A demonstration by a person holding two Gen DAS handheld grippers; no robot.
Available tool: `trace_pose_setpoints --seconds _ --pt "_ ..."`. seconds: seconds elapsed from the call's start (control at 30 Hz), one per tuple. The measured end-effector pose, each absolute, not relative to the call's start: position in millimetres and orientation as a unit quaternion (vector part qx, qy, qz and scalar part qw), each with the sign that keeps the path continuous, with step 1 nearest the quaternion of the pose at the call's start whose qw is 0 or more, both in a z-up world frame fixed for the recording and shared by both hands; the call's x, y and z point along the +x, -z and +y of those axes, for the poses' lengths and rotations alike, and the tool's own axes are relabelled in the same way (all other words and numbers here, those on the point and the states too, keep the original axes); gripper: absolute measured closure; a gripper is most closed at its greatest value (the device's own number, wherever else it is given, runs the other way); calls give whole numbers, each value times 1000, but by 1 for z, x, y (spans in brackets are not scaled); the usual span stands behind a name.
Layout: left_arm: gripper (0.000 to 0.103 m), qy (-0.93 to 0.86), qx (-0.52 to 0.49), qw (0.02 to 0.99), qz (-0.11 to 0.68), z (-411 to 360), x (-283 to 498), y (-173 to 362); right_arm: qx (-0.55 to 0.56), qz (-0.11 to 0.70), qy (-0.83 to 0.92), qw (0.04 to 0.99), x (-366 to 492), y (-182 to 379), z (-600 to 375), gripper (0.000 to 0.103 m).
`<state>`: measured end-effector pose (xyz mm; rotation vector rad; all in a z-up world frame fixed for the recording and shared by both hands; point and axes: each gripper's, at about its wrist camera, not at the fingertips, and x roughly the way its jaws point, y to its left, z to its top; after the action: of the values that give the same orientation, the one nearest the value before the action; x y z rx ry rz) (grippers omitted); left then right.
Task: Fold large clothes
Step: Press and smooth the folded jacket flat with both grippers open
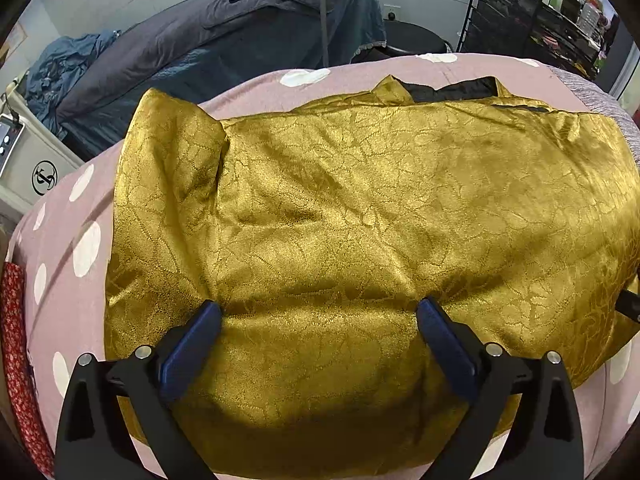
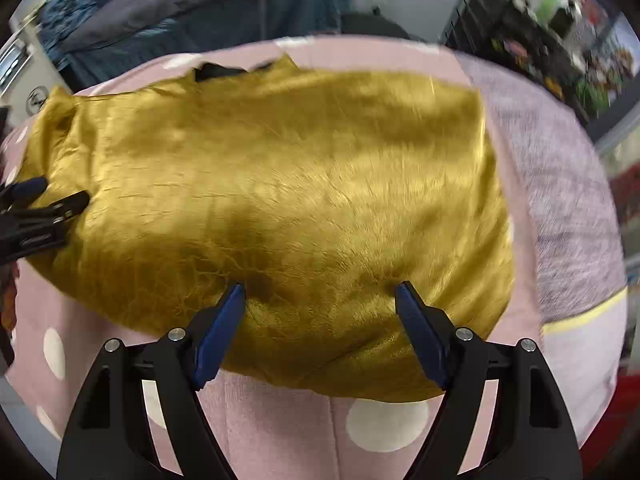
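A large shiny gold patterned garment (image 1: pixel 360 208) lies spread on a pink polka-dot cover (image 1: pixel 72 264), with a dark lining showing at its far collar (image 1: pixel 452 88). One sleeve (image 1: pixel 172 152) is folded in at the left. My left gripper (image 1: pixel 318 312) is open, its blue pads resting on the cloth near the front edge. In the right wrist view the same garment (image 2: pixel 280 200) fills the middle. My right gripper (image 2: pixel 320 292) is open over its front hem, holding nothing. The left gripper (image 2: pixel 40 208) shows at the garment's left edge there.
The pink cover (image 2: pixel 280 420) drapes a rounded surface, with a grey-lilac cloth (image 2: pixel 560 200) on its right side. Behind stand a bed with dark blue-grey bedding (image 1: pixel 200 52), a white appliance (image 1: pixel 28 160) at left, a black wire rack (image 1: pixel 520 20) at right, and a red floral fabric (image 1: pixel 16 352).
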<state>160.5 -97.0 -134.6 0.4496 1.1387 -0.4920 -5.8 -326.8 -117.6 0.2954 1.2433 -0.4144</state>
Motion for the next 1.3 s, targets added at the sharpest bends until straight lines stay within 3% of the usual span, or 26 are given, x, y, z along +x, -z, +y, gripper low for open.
trace_pose_setpoints --seconds 0.57,1.03,1.3 --pt "5 217 200 766 572 -113 182 158 160 630 203 733 11 167 -345 6" --pt "5 219 217 753 581 -119 187 164 161 639 202 724 32 186 -357 5" --pt "6 219 192 773 563 -99 166 136 158 631 202 732 2 177 -342 5"
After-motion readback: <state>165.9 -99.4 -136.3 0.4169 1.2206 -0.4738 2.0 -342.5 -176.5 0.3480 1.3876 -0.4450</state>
